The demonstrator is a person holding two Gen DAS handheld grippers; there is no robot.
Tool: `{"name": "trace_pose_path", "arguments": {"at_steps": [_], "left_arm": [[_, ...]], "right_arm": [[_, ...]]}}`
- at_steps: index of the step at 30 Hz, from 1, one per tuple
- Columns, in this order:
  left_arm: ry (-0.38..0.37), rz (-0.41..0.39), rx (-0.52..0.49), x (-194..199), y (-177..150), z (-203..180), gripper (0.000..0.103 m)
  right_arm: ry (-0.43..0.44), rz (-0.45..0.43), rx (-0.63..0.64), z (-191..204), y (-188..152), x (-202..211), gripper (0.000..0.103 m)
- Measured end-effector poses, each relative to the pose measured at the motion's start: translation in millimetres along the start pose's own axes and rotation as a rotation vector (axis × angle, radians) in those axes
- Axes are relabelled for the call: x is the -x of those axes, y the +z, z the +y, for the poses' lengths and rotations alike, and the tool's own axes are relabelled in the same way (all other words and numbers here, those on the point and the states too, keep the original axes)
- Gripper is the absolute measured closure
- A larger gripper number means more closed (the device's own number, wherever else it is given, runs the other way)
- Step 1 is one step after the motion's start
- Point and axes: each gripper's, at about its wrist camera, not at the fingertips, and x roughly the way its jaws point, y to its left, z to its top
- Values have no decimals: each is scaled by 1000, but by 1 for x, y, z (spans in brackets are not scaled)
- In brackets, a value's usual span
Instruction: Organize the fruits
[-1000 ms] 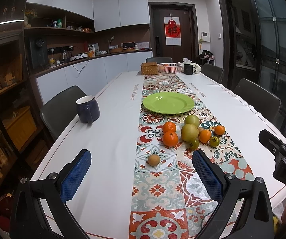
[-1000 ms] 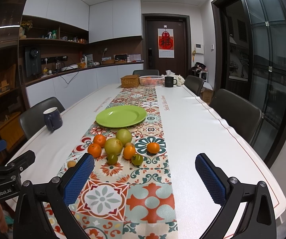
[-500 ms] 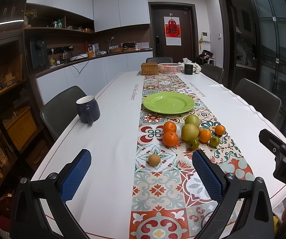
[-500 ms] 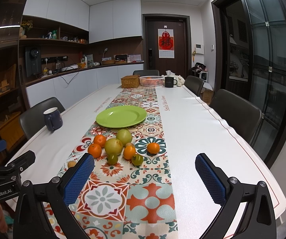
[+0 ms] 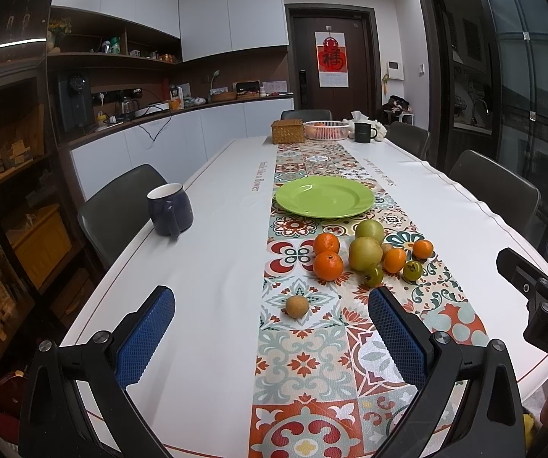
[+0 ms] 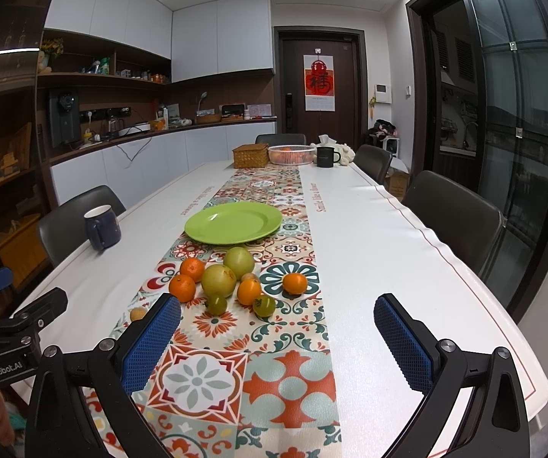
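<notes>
A cluster of fruit lies on the patterned table runner (image 5: 304,366): several oranges (image 5: 328,265), two large green fruits (image 5: 365,253) and small green ones (image 5: 374,275). The cluster shows in the right wrist view too (image 6: 218,280). A small brown fruit (image 5: 297,306) lies apart, nearer me. An empty green plate (image 5: 324,196) (image 6: 234,222) sits beyond the fruit. My left gripper (image 5: 270,339) is open and empty, short of the brown fruit. My right gripper (image 6: 278,343) is open and empty, short of the cluster.
A dark blue mug (image 5: 170,209) stands on the white cloth at the left. A wicker box (image 5: 287,131), a pink basket (image 5: 326,129) and a black mug (image 5: 363,132) stand at the far end. Grey chairs (image 6: 453,213) line both sides.
</notes>
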Motion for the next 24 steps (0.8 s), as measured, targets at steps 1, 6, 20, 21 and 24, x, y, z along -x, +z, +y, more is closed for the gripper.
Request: {"name": "trace_pose_path", "arguments": {"at_steps": [1,6,20,21,24], "left_arm": [[0,0,0,0,0,0,0],[6,2,0,0,-1,2,0],[22,77,-1,-30,-3,5,0],[22,87,-1,-34,-3,5,1],[21,121,-2,-47,-4,4,7]], "right_arm": [[0,-1,0,0,0,0,1],[2,5,1,5,1,2,1],[20,95,5,4,-2,-30,1],[20,104,6,4,-3,-33,1],[20,134,6,3,-4,-47,1]]}}
